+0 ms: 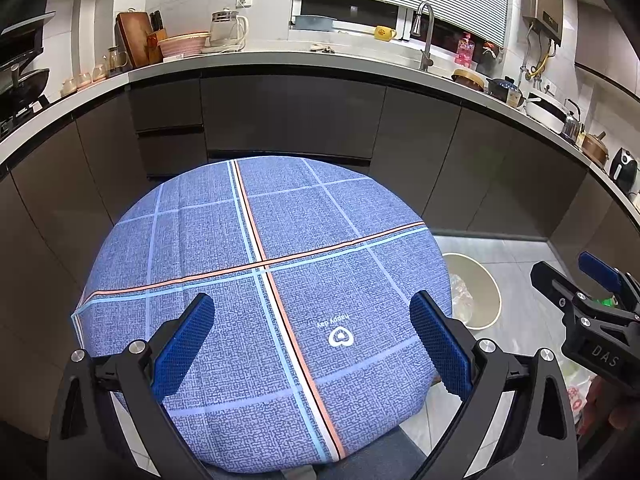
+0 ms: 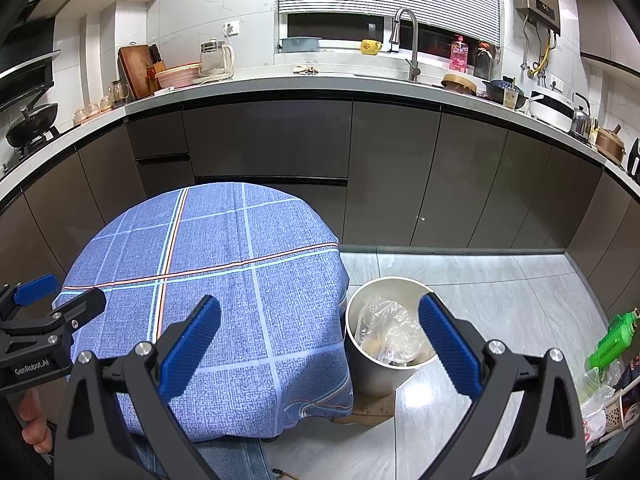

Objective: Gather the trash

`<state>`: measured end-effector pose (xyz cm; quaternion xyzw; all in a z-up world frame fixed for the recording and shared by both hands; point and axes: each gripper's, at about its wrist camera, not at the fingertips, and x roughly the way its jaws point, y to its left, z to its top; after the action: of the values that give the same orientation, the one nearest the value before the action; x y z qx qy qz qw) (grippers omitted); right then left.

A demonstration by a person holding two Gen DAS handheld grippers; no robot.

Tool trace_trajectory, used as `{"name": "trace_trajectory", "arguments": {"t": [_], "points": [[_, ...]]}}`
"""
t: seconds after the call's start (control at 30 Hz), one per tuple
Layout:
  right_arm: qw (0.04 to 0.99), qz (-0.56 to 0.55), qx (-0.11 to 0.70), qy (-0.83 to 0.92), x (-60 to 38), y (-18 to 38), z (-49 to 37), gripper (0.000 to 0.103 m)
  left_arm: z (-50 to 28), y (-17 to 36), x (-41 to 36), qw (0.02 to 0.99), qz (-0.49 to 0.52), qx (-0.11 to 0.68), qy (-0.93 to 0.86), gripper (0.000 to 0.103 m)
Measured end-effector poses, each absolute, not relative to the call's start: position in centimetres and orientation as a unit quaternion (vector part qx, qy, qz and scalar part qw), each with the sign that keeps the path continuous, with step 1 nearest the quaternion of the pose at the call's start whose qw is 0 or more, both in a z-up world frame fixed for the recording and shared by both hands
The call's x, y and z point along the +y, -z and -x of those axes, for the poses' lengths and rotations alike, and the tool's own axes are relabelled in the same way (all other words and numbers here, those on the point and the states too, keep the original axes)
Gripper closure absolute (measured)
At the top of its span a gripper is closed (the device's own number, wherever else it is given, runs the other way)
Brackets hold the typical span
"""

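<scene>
A round table under a blue plaid cloth (image 1: 256, 280) (image 2: 224, 280) fills the foreground, with nothing lying on it. My left gripper (image 1: 312, 320) hovers over the cloth, open and holding nothing. My right gripper (image 2: 320, 324) is also open and holds nothing, straddling the table's right edge and a cream trash bin (image 2: 360, 360) on the floor. The bin (image 1: 484, 280) holds a crumpled clear plastic bag (image 2: 384, 332) and some scraps. In the left wrist view the right gripper (image 1: 580, 280) shows at the right edge; in the right wrist view the left gripper (image 2: 56, 300) shows at the left edge.
A dark cabinet front (image 2: 360, 168) under a white counter (image 2: 320, 80) curves behind the table. Grey floor tiles (image 2: 500, 280) lie to the right. A green bottle (image 2: 612, 336) and plastic bags (image 2: 600, 404) sit at the far right floor. A wooden board (image 2: 372, 408) lies under the bin.
</scene>
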<state>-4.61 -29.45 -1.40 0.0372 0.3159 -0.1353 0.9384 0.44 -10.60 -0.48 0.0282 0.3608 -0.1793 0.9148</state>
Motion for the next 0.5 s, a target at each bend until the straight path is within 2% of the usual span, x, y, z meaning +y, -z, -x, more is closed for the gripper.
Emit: {"name": "trace_trajectory", "arguments": {"t": [0.5], "points": [[0.939, -0.037, 0.315, 0.135, -29.46, 1.24, 4.59, 0.004, -0.45, 0.34, -10.73, 0.915, -0.029, 0.360, 0.179, 0.009]]}}
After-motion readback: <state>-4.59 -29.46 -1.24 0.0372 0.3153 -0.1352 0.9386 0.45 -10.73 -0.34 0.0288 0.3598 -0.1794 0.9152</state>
